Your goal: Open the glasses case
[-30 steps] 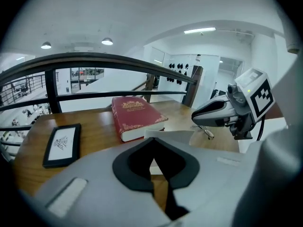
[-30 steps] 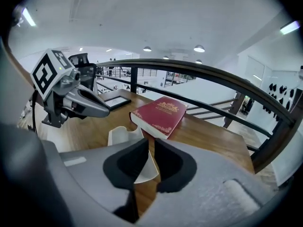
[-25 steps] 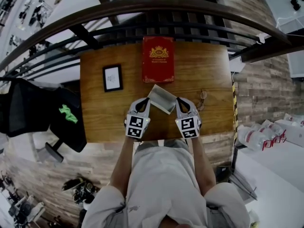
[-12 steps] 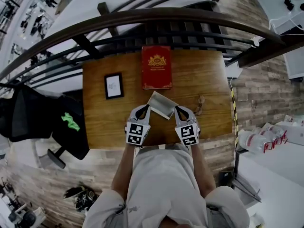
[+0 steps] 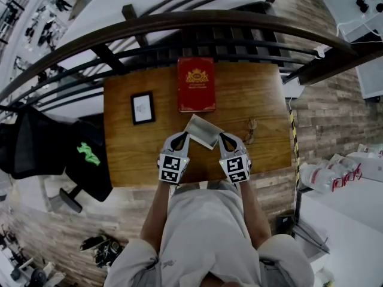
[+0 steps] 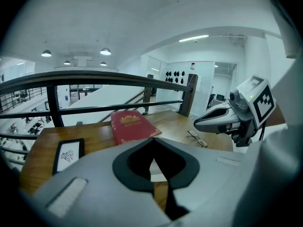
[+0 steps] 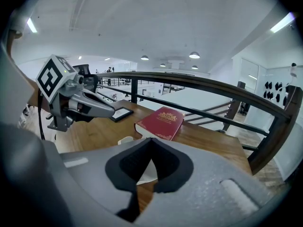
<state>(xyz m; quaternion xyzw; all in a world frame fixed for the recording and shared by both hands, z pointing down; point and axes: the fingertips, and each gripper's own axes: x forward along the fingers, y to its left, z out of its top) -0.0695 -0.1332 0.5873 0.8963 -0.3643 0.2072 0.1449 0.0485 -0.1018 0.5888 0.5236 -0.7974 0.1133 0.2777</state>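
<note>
- Glasses case [image 5: 203,130]: pale, flat, lying askew on the wooden table [image 5: 257,88] near its front edge, just in front of the red book [image 5: 196,84]. Lid looks shut from the head view.
- Left gripper [image 5: 182,137]: jaws together, tips meeting. Tip sits at the case's left edge. Its own view shows a strip of the case through the gap behind the tips.
- Right gripper [image 5: 223,137]: jaws together too, tip at the case's right edge. Same pale strip shows through the gap in its own view.
- Can't tell from any view whether either tip actually pinches the case edge or only touches it.
- The two grippers flank the case, angled inward toward each other and pointing down at the table.
- Glasses [image 5: 250,130]: loose on the table just right of the right gripper, apart from the case.
- Framed picture [image 5: 142,107]: flat on the table, left of the book, well apart from the case.
- Dark railing [image 5: 179,20] runs along the table's far side.
</note>
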